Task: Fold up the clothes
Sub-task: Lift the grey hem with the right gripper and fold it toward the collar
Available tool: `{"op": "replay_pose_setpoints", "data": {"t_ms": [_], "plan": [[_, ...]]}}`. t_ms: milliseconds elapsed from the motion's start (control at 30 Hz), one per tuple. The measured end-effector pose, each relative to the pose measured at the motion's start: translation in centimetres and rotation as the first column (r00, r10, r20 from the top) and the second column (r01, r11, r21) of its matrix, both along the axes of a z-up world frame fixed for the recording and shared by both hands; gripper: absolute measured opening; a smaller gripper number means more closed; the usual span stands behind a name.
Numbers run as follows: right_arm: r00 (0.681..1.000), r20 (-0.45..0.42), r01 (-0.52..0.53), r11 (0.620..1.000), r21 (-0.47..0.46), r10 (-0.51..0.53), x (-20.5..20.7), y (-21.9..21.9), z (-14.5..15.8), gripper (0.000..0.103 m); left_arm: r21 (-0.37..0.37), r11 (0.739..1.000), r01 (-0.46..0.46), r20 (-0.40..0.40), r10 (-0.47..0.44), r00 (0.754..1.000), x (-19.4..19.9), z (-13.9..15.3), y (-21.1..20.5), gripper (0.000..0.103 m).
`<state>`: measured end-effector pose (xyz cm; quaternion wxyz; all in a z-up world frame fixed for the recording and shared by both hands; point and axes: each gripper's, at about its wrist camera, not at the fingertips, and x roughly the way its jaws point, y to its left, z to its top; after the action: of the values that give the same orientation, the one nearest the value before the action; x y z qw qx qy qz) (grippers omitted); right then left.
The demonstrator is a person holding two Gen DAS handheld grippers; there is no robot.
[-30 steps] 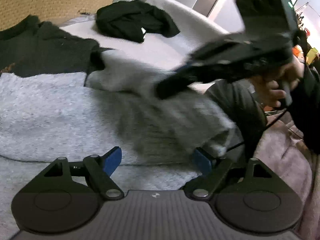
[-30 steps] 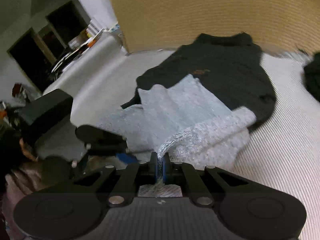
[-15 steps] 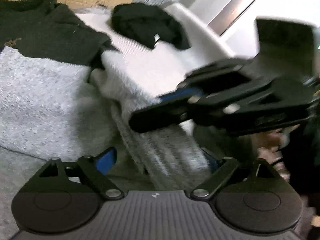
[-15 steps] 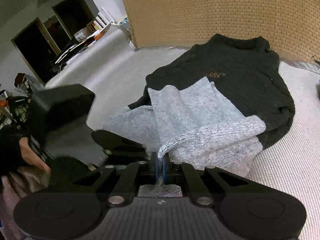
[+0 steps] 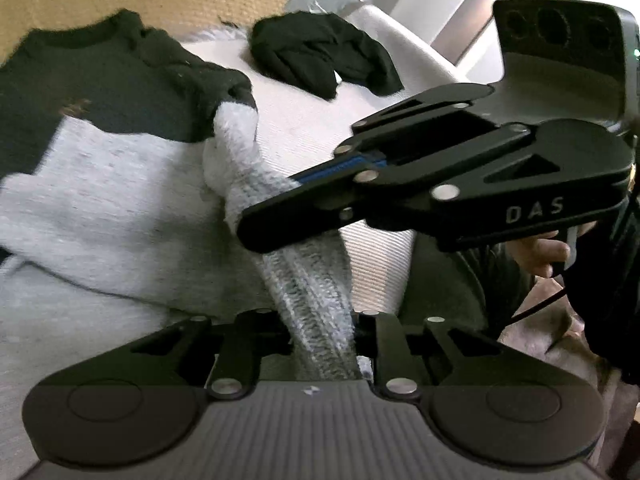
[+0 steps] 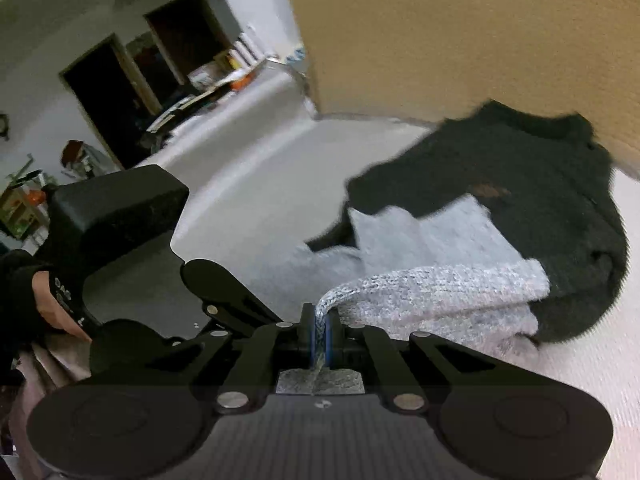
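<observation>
Nearest in, the left gripper [image 5: 322, 332] has just been closing its jaws, and they now pinch a thick bunch of ribbed grey hem [image 5: 308, 300] between them. Just beyond and to the right, the right gripper [image 6: 319, 338] has its blue pads [image 6: 306, 336] pressed together on a thin fold of the same ribbing, so both ends of that edge are held and the band hangs taut between the two tools.

The sweater [image 5: 108, 192] itself lies on the pale bed cover [image 5: 304, 120], grey lower half towards us, dark upper half and neckline further off against the woven headboard [image 6: 460, 40]. It looks a soft, fluffy knit, floppy and probably light, with some stretch. I'd say it will sag and drape wherever it isn't supported, and the loose pile could slip if only a few strands are caught. The ribbed band is the firmest part, so that is the sensible place to hold, well apart along the edge, lifting evenly.

Far right on the cover sits a crumpled black garment [image 5: 324, 56], untouched.
</observation>
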<state>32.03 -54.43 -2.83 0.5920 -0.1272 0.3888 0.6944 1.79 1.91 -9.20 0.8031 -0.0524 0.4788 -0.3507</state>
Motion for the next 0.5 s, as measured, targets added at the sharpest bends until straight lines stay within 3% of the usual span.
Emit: {"op": "replay_pose_setpoints", "data": {"t_ms": [200, 500], "plan": [[0.996, -0.012, -0.088, 0.996, 0.029, 0.088, -2.2, 4.8, 0.5, 0.005, 0.106, 0.993, -0.060, 0.004, 0.060, 0.998, -0.2, 1.8, 2.9, 0.021], [0.975, -0.032, -0.219, 0.974, 0.051, 0.221, -6.3, 10.6, 0.7, 0.005, 0.245, 0.960, -0.136, -0.008, 0.142, 0.990, -1.5, 3.9, 7.4, 0.021]]}}
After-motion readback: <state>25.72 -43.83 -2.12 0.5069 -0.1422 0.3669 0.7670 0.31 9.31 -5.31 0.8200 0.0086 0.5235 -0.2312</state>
